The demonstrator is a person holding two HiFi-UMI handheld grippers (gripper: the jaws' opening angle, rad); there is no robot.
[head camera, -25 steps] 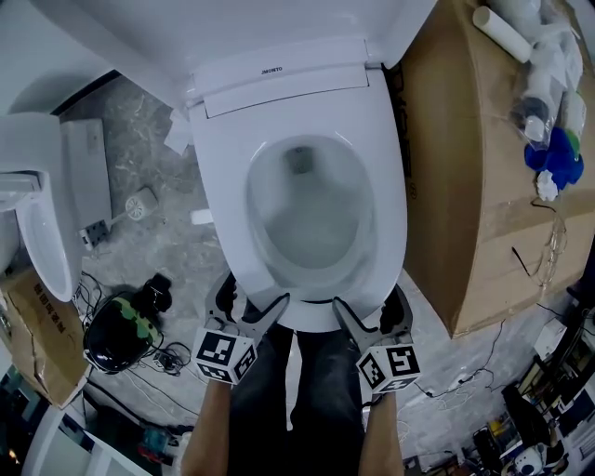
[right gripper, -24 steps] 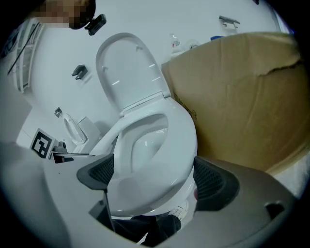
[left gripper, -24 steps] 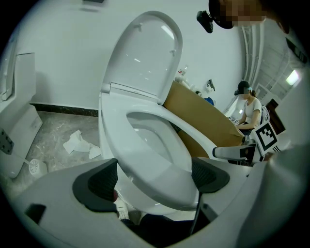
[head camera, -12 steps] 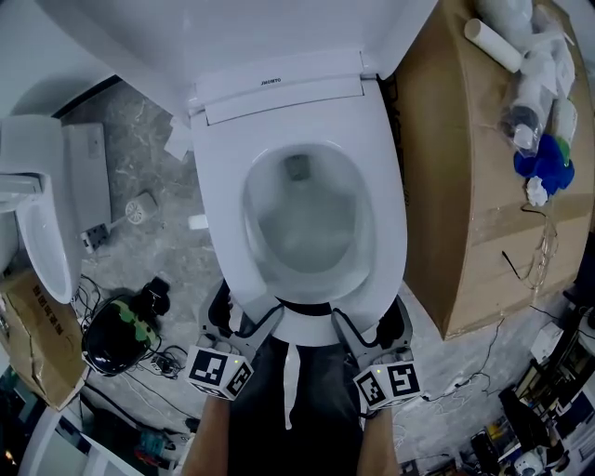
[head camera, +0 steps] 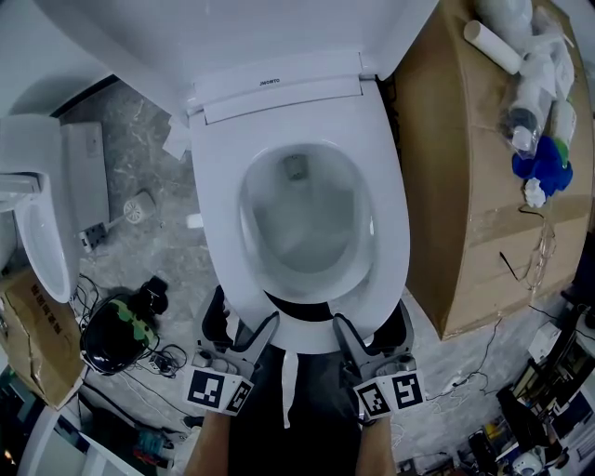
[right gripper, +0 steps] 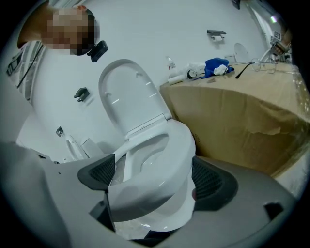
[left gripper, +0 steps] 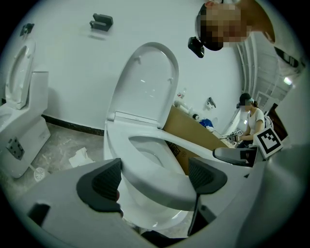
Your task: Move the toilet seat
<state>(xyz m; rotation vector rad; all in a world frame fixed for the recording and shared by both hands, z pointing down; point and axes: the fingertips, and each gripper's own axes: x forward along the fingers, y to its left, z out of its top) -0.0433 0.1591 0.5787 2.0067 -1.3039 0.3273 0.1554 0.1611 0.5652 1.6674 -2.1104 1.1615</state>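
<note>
The white toilet seat [head camera: 390, 214] lies over the bowl with its front end lifted, and a dark gap shows above the bowl's front rim [head camera: 307, 335]. The lid [head camera: 232, 28] stands upright behind. At the seat's front left edge is my left gripper [head camera: 244, 321]; its jaws are closing, with the seat's rim [left gripper: 160, 181] filling the space between the pads. My right gripper [head camera: 372, 323] is at the front right edge, and the seat [right gripper: 160, 193] spans from one pad to the other. Both pairs of pads seem to touch the seat.
A large cardboard box [head camera: 474, 167] stands close on the right with bottles and a blue cloth [head camera: 544, 163] on top. A second toilet [head camera: 37, 214] is at the left. A black and green object [head camera: 116, 330] and cables lie on the floor. Another person [left gripper: 252, 118] sits far off.
The seat's front end has risen off the bowl, opening a dark gap beneath it. Both grippers have shifted slightly toward me at the seat's front edge.
</note>
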